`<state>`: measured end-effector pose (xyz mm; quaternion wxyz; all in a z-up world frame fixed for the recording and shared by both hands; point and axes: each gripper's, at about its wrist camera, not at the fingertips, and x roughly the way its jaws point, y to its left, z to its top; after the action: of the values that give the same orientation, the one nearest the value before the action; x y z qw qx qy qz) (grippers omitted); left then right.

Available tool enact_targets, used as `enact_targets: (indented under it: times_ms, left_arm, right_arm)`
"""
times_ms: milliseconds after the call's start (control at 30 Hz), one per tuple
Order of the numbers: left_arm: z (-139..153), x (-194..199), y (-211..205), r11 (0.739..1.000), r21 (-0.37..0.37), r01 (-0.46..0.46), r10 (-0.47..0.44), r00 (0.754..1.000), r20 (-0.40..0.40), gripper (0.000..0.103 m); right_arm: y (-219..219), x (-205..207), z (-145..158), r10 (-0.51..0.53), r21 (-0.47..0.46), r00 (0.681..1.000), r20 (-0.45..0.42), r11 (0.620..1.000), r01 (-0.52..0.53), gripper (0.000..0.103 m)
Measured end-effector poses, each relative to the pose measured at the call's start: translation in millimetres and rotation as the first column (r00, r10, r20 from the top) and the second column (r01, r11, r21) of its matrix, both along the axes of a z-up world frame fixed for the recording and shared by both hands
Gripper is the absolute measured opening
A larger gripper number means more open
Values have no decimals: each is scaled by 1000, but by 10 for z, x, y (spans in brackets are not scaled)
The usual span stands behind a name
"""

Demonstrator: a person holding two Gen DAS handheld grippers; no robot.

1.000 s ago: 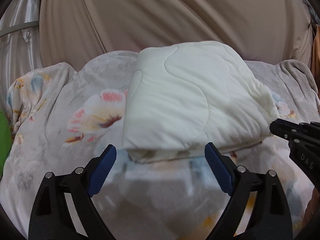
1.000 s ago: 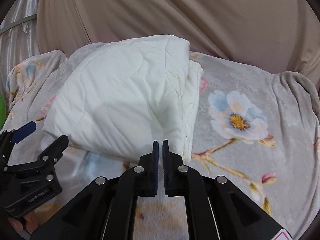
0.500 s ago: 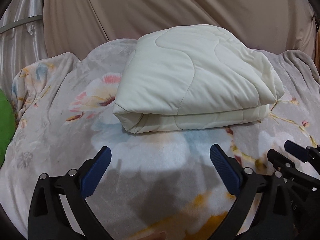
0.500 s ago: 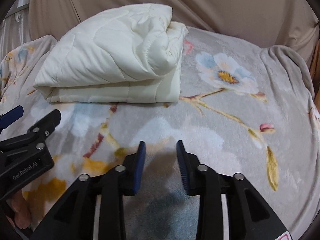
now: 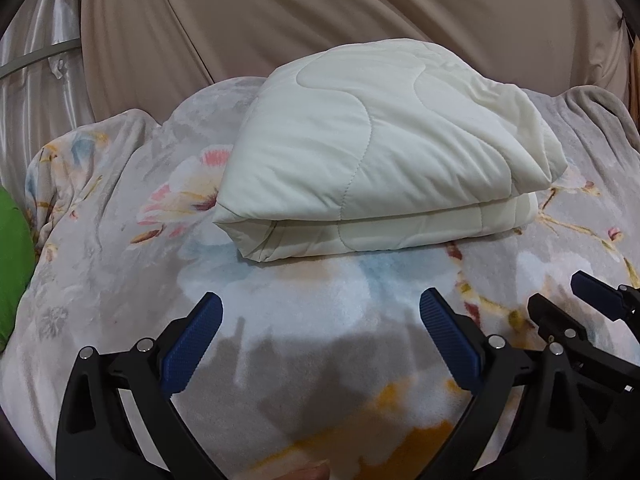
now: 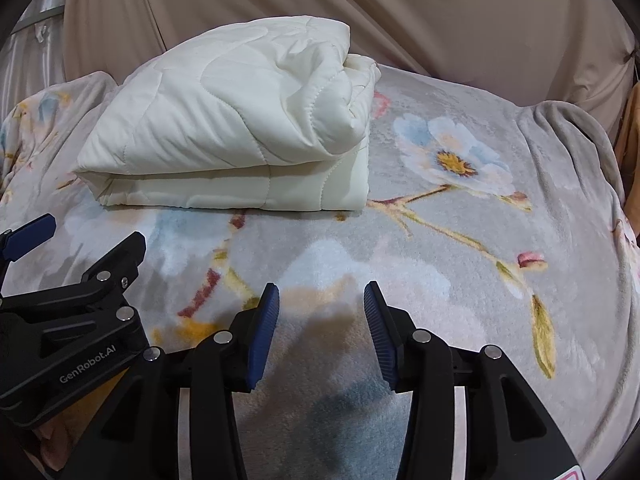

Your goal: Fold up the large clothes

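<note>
Left wrist: folded quilt (image 5: 372, 160) on blanket (image 5: 120, 280)

Both views are evenly and fairly softly lit from above and behind the cameras, so that grey shadows of the fingers are thrown forward onto the floral blanket (image 5: 120, 264) just ahead of the pads, and a softer shadow is cast under the near edge of the folded quilt (image 5: 372, 152). No glare is seen apart from small highlights on the metal screws, and the fabric textures are rendered sharply in the centre. Strong fisheye bending is shown toward the edges, where the corners are cut off by a black vignette and the beige curtain (image 6: 440, 12) is slightly softened.
</note>
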<state>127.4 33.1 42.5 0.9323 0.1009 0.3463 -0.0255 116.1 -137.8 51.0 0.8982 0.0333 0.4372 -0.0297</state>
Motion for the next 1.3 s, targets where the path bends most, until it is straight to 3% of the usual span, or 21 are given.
enact_targets:
  times_ms: [1300]
  left_arm:
    - [-16,-1,-18,999,34,-3,3,1000,4,95]
  right_arm:
    - [-2,10,-2,-1,-6,1000,-3,1000,1,44]
